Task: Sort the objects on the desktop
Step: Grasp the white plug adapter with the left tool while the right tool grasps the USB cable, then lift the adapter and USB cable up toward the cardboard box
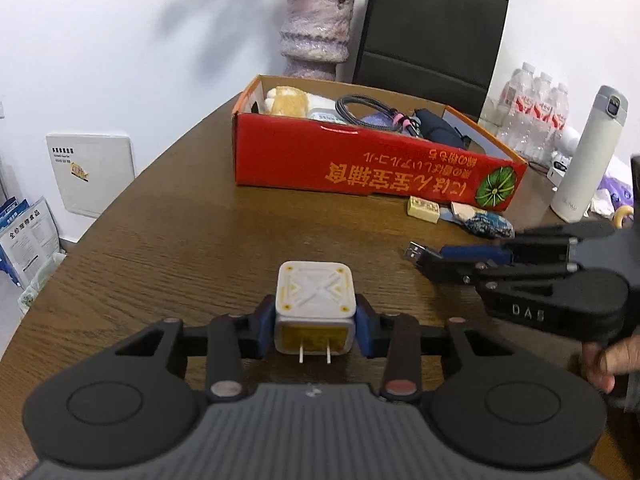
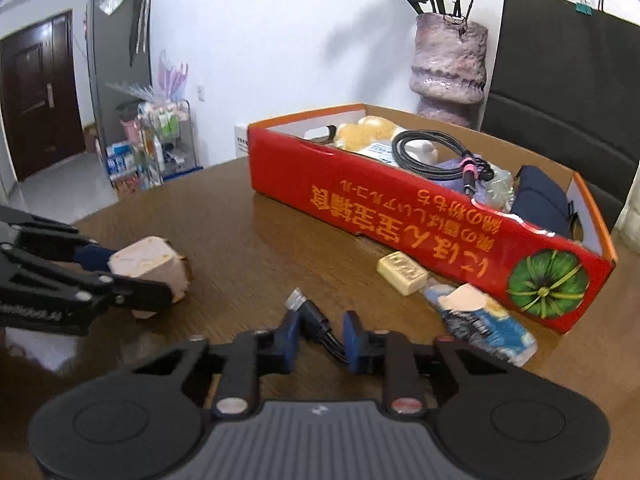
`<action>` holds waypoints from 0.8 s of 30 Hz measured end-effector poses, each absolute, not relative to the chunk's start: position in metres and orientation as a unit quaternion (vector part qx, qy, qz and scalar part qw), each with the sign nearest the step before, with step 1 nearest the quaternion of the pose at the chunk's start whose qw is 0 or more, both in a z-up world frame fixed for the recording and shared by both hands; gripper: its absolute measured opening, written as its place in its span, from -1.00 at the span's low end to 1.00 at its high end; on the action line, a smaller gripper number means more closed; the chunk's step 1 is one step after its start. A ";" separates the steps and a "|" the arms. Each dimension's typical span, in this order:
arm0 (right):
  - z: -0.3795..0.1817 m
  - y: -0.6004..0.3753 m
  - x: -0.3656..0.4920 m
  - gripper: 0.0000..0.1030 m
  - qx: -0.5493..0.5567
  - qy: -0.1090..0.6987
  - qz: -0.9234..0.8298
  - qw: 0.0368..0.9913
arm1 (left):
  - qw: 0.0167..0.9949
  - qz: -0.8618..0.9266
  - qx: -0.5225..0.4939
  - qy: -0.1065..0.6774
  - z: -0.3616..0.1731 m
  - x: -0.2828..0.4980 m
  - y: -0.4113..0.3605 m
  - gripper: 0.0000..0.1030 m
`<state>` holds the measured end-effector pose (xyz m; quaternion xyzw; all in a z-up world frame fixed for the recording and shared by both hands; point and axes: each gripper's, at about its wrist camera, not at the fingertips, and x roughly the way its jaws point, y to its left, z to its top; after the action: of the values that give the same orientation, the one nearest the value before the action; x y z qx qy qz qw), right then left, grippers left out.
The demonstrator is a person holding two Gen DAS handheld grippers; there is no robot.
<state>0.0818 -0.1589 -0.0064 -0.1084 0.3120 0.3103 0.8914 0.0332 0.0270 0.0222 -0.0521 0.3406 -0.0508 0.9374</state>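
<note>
My left gripper (image 1: 316,322) is shut on a white cube wall charger (image 1: 315,300) with its two prongs pointing back at the camera, held above the brown table (image 1: 192,236). It shows at the left of the right wrist view (image 2: 150,270). My right gripper (image 2: 320,330) is shut on a black USB plug (image 2: 310,314) whose metal tip points forward; it also shows in the left wrist view (image 1: 420,254). The red cardboard box (image 1: 360,160) behind holds a coiled black cable (image 2: 424,152), a yellow plush and a dark pouch.
A small yellow eraser-like block (image 2: 402,272) and a blue-and-white packet (image 2: 480,320) lie on the table against the box front. A white thermos (image 1: 588,156), water bottles, a purple vase (image 1: 316,28) and a black paper bag (image 1: 428,28) stand behind.
</note>
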 end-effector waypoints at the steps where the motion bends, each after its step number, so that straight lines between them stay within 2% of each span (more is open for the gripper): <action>1: -0.006 -0.159 0.079 -0.86 -0.106 0.313 0.309 0.892 | 0.938 -0.049 -0.054 0.339 0.024 0.032 0.028 -0.23; 6: -0.002 -0.148 0.057 -0.89 -0.134 0.281 0.265 0.913 | 0.942 -0.045 -0.055 0.328 0.034 0.020 0.027 -0.23; 14: 0.066 -0.178 0.022 -0.89 -0.039 0.192 0.239 0.951 | 0.957 -0.056 -0.058 0.278 0.076 0.013 0.026 -0.23; 20: 0.127 -0.206 0.037 -0.89 0.032 0.139 0.244 0.959 | 0.972 -0.072 -0.044 0.218 0.137 0.054 0.019 -0.23; 24: 0.168 -0.220 0.070 -0.89 0.060 0.097 0.233 0.966 | 0.976 -0.066 -0.033 0.205 0.164 0.100 0.009 -0.23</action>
<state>0.0699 -0.2195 0.1679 0.0596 0.0973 0.2326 0.9658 0.1002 0.0087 0.1637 -0.0328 0.2050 -0.0659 0.9760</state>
